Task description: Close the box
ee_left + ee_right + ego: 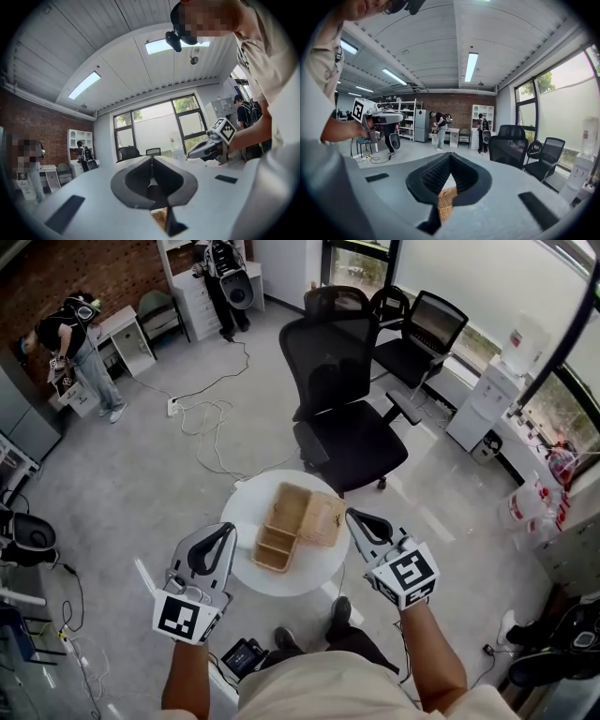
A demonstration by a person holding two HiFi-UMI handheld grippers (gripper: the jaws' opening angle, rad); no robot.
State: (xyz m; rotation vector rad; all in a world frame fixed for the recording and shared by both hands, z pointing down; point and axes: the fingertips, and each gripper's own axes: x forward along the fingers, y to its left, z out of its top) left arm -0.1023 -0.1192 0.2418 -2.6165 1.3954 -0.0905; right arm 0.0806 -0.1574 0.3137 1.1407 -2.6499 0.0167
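Note:
A woven tan box (278, 528) lies open on the round white table (242, 501), its lid (322, 518) folded out to the right. My left gripper (228, 530) is shut and empty, its tip over the table's left edge beside the box. My right gripper (352, 514) is shut and empty just right of the lid; I cannot tell if it touches it. In the left gripper view the left gripper (151, 160) points across the room, with a sliver of box (159, 217) below. The right gripper view shows the right gripper (450, 156) above the weave (446, 199).
A black office chair (342, 399) stands just beyond the table, with more chairs (422, 334) behind it. Cables (202, 418) trail over the grey floor. Two people work at desks at the back left. A small device (244, 657) lies by my feet.

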